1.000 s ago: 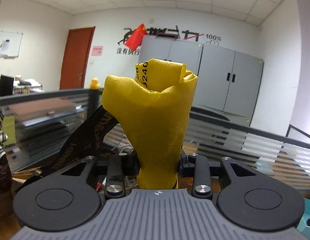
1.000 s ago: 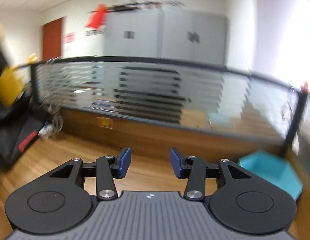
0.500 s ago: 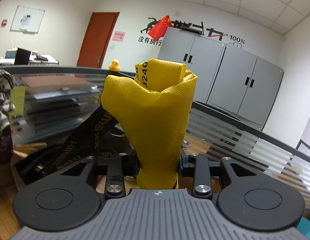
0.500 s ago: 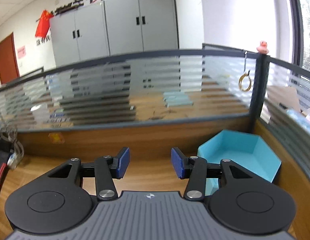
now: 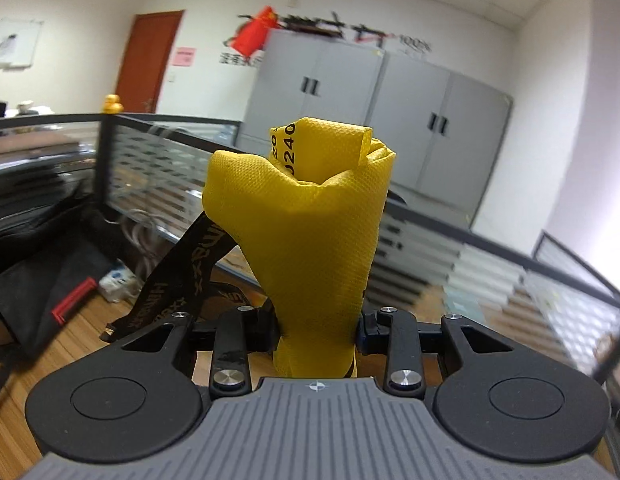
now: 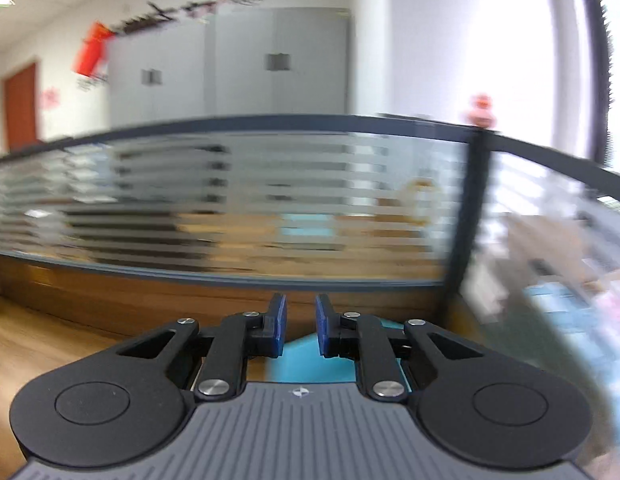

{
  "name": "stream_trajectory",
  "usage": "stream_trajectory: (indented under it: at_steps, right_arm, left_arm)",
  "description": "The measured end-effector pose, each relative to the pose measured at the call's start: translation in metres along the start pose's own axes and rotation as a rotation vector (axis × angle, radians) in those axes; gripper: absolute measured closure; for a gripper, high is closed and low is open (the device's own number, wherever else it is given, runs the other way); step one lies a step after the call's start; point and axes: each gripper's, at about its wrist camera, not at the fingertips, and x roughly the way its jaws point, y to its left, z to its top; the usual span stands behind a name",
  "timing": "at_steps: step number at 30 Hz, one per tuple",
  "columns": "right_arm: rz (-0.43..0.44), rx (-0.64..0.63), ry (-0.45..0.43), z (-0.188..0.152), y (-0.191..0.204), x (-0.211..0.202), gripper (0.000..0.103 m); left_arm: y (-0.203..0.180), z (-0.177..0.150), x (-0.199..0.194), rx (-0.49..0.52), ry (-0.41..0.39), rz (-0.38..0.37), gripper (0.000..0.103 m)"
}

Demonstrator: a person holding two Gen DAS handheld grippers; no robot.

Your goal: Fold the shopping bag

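The left gripper is clamped on a rolled-up yellow shopping bag, which stands upright between its fingers and fills the middle of the left wrist view, hiding much of what lies behind it. A black strap with gold lettering hangs from the bundle down to the left. Beyond it, on the wooden desk, lies a black bag with a red tab, with a tangle of cables just behind. The right gripper holds nothing; its blue pads sit close together with a narrow gap between them. Under and just past its fingers shows part of a turquoise tray on the same desk. A frosted glass partition with a dark frame runs along the far edge of the desk, and a small yellow duck sits on top of it. Behind stand grey metal cabinets, a red flag, an orange-brown door and a whiteboard on white walls. The right wrist view is smeared by motion blur.
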Motion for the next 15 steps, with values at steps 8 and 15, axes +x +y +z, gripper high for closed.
stream_trajectory:
  at_steps: [8, 15]
  right_arm:
    - [-0.088, 0.01, -0.164, 0.025, -0.062, 0.054, 0.102]
    - [-0.047, -0.025, -0.244, 0.056, -0.081, 0.112, 0.102]
  left_arm:
    - [-0.039, -0.01, -0.023, 0.056, 0.031, 0.072, 0.066]
    - [-0.059, -0.017, -0.03, 0.083, 0.042, 0.135, 0.066]
